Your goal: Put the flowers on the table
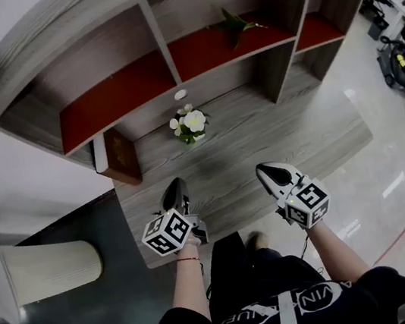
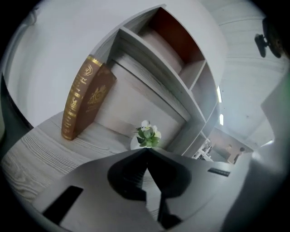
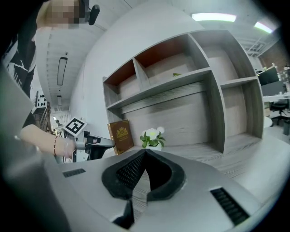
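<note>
A small bunch of white flowers [image 1: 190, 123] in a white pot stands on the grey wooden table [image 1: 291, 142], close to the back panel under the shelves. Both grippers hover over the table's front part, apart from the flowers. My left gripper [image 1: 176, 185] is shut with nothing between its jaws. My right gripper [image 1: 264, 169] is also shut and empty. In the left gripper view the flowers [image 2: 147, 135] show just beyond the jaw tips [image 2: 146, 149]. In the right gripper view the flowers [image 3: 152, 136] stand ahead of the jaw tips [image 3: 145, 151].
A brown book [image 1: 118, 156] leans at the table's back left. The shelf unit [image 1: 168, 48] above holds a green plant [image 1: 239, 24]. A white cylinder [image 1: 47, 269] stands on the floor at left. Cables and gear [image 1: 400, 63] lie at far right.
</note>
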The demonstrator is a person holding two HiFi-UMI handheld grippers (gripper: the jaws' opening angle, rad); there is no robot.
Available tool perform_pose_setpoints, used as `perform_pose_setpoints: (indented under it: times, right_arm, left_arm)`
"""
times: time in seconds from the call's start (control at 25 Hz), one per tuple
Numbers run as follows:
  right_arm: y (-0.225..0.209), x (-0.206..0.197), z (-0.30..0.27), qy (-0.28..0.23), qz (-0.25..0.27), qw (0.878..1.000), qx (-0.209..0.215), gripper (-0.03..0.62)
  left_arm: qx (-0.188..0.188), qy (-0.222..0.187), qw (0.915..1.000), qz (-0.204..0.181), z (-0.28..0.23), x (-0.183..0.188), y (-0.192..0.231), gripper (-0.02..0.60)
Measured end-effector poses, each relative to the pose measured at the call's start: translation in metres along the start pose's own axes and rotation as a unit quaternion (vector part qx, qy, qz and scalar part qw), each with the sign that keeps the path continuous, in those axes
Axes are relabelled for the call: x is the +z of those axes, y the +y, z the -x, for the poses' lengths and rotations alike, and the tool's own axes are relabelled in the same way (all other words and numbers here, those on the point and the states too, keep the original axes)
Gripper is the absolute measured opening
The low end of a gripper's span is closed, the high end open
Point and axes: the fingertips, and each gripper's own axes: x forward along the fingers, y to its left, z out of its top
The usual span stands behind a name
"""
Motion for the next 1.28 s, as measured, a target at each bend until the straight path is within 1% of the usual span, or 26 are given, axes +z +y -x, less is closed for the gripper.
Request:
perform_pose_setpoints:
  times: [0.12, 0.24, 0.48, 0.68, 0.84, 1.12, 1.28]
  right_arm:
    - [0.001, 0.008, 0.003, -0.014, -0.001, 1.0, 0.002, 0.009]
    - [0.001, 0.012, 0.006, -0.019, -0.002, 1.0, 0.002, 0.01]
    - [0.0, 0.021, 0.012, -0.031, 0.001, 1.0, 0.0, 0.009]
    - [0.002, 0.037, 0.015, -0.049, 0.005, 0.999, 0.002, 0.009]
    - [0.005, 0.05, 0.016, -0.063, 0.01, 0.998, 0.006, 0.009]
    - [0.009, 0.069, 0.016, -0.082, 0.015, 0.996, 0.012, 0.009]
    - [0.012, 0.077, 0.014, -0.089, 0.019, 0.996, 0.016, 0.009]
  left_arm:
    - [0.009, -0.004, 0.9991, -0.04, 0.007, 0.001, -0.007, 0.003]
    - [0.015, -0.022, 0.9968, -0.075, 0.017, 0.008, -0.015, 0.003]
    - [0.029, -0.052, 0.9907, -0.123, 0.034, 0.019, -0.03, 0.003]
    - [0.029, -0.08, 0.984, -0.157, 0.045, 0.043, -0.041, 0.003]
    - [0.029, -0.099, 0.9795, -0.173, 0.056, 0.062, -0.047, 0.003]
    - [0.035, -0.122, 0.9759, -0.178, 0.072, 0.083, -0.05, 0.003]
    - [0.04, -0.137, 0.9717, -0.188, 0.079, 0.096, -0.048, 0.003]
